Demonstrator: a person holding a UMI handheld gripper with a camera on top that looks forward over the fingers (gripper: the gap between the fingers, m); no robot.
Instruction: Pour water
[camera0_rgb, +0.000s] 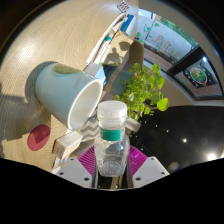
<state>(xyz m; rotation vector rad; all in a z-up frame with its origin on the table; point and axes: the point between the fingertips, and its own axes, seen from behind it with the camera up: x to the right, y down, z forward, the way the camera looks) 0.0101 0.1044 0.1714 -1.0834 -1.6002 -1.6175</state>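
Between the jaws (110, 160) sits a clear plastic bottle (111, 140), and both magenta pads (88, 158) press in against its lower body, so the jaws are closed down to the bottle's width and have a firm hold of it. Up top, the bottle wears a teal band just under a pale cap (112, 108), and the cap is on. Just beyond the bottle's cap and off to one side, a large white mug (68, 92) is tipped over at a steep angle, its open mouth turned toward the bottle and its pale green inside showing; its rim comes right up near the bottle's shoulder, though contact is hard to call. On the other side, close behind the bottle, a leafy green plant (142, 88) spreads out. Underneath it all runs a light wood-grain bench (70, 35), with a small pink-red round thing (39, 137) lying on it below the mug. Whether the bottle carries any water is not clear from this angle.
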